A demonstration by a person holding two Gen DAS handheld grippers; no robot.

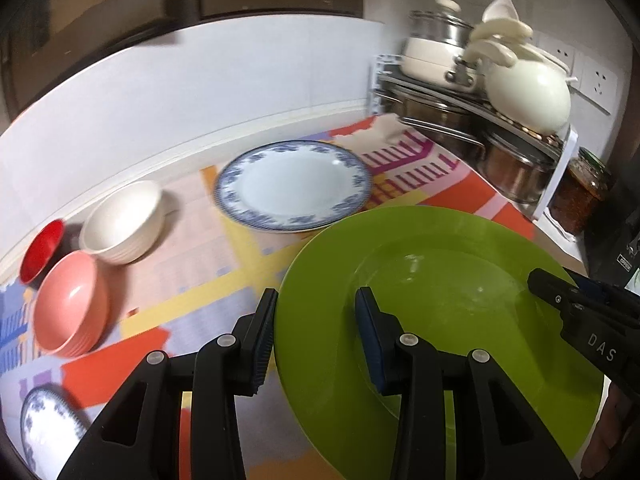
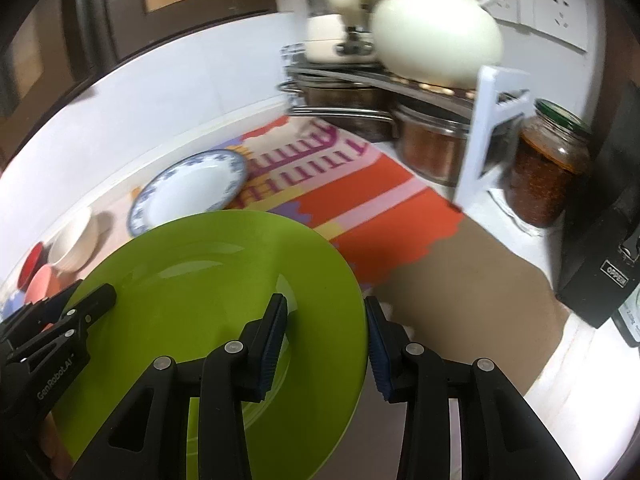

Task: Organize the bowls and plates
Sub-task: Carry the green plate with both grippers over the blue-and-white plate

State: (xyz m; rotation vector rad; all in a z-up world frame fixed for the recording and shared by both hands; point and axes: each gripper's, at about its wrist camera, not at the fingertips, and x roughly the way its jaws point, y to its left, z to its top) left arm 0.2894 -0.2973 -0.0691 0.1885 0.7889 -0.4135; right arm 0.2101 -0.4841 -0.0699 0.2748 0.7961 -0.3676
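A lime green plate [image 1: 440,304] [image 2: 192,292] hangs above the colourful mat, held at opposite rims. My left gripper [image 1: 316,300] is shut on its left rim, and my right gripper [image 2: 326,304] is shut on its right rim. Each gripper also shows at the other view's edge. Beyond the green plate a blue-rimmed white plate [image 1: 292,186] [image 2: 188,188] lies flat on the mat. To the left stand a white bowl [image 1: 120,222] [image 2: 74,244], a pink bowl [image 1: 70,304] and a red bowl [image 1: 42,250]. Another blue-patterned dish [image 1: 48,420] shows at the lower left.
A metal rack [image 2: 360,80] with steel pots and a cream pot [image 2: 436,36] fills the back right corner. A jar of red paste [image 2: 548,168] and a black appliance [image 2: 600,240] stand to the right. A white wall borders the counter behind the mat [image 2: 380,200].
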